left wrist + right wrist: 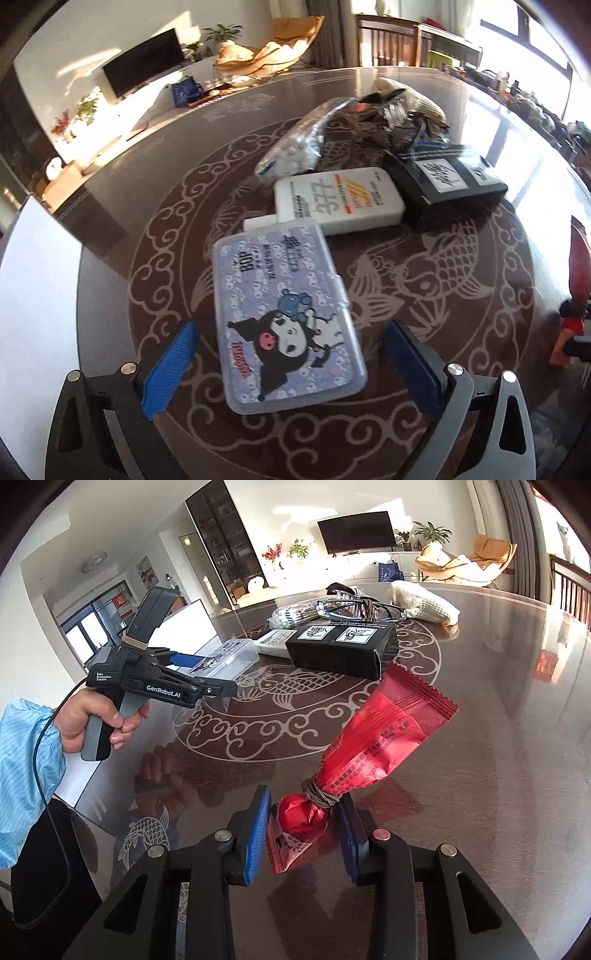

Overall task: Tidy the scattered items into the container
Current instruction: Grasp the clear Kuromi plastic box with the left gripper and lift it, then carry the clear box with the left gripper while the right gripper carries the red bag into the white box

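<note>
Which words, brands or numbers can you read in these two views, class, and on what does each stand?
"GenRobot.AI": side of the left gripper.
"Data Acquisition System": same gripper, small print.
"BOP": lid of the cartoon-printed plastic case.
"377": white bottle; its small print is unreadable.
Black box: brush characters, unreadable.
Red snack packet: print too small.

The bench [498, 709] is glossy and mirror-smooth — the red wrapper [376, 734] crinkled shiny foil, the cartoon case [284, 317] clear plastic, the fingers [173, 362] ribbed blue rubber.
</note>
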